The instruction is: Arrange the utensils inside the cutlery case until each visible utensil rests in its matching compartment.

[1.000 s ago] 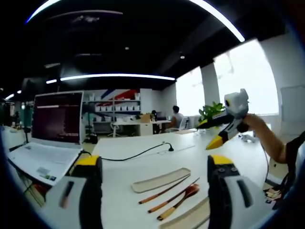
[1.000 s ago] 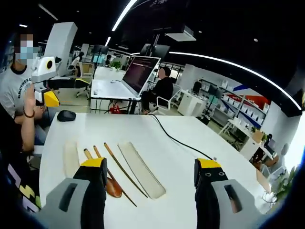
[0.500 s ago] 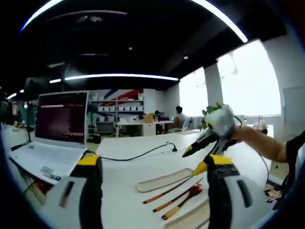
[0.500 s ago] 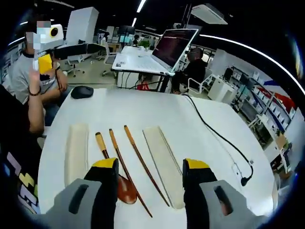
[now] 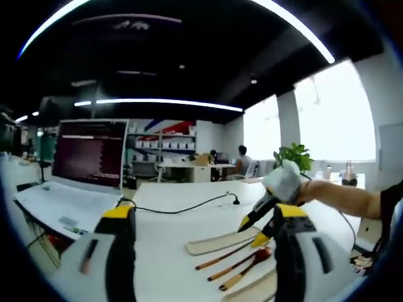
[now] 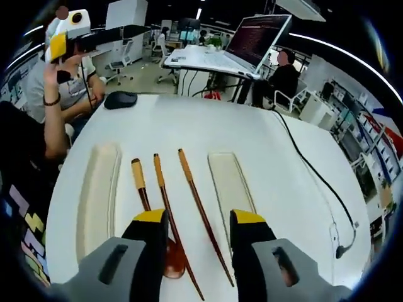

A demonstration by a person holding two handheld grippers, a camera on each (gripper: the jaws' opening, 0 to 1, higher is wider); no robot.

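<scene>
As the right gripper hung with jaws spread above the spoon and two chopsticks, probably to pick one, they lay between the case halves; the left gripper waited, also spread

My right gripper hangs over the round white table, jaws parted above the two brown wooden chopsticks. The wooden-handled spoon lies just left of them. A long cream case half lies farther left; a matching half lies right.
</scene>
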